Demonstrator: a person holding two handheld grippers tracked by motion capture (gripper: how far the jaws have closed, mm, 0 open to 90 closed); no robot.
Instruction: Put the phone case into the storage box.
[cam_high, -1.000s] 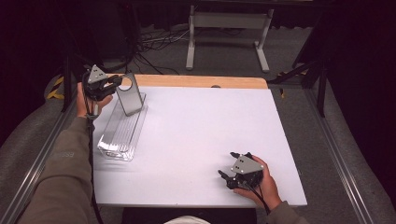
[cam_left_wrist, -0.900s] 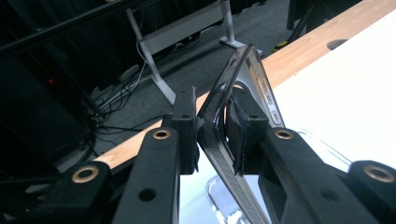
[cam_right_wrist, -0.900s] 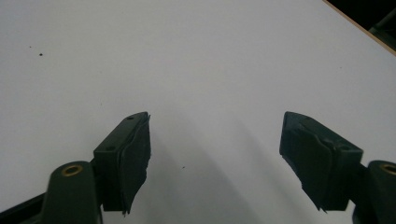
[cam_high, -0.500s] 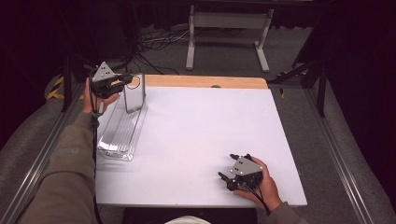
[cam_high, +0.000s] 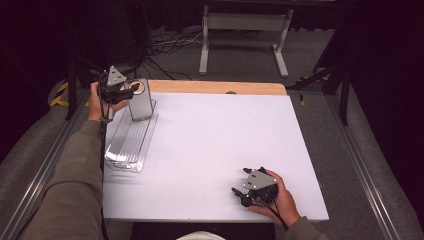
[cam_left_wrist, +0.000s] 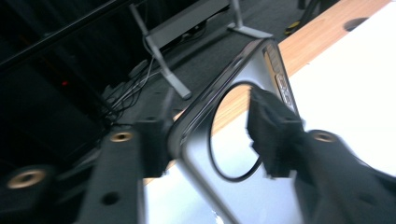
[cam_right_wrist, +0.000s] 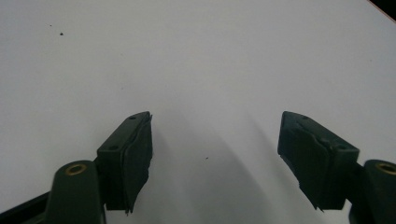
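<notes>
Since a moment ago our left tongs have just been opening around the upright grey panel at the desk's far-left corner, seemingly touching it no longer, while our right tongs rest apart near-right.

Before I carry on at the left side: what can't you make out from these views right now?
- Whether the left gripper touches the grey panel: left gripper view is motion-blurred; its jaws have just been opening, panel edge between them.
- The panel's lower end: cut off by that view's bottom edge.
- What the clear tray holds: too small and see-through in the high view.
- The right gripper jaws: small in the high view; right gripper view shows them open over bare table.
</notes>
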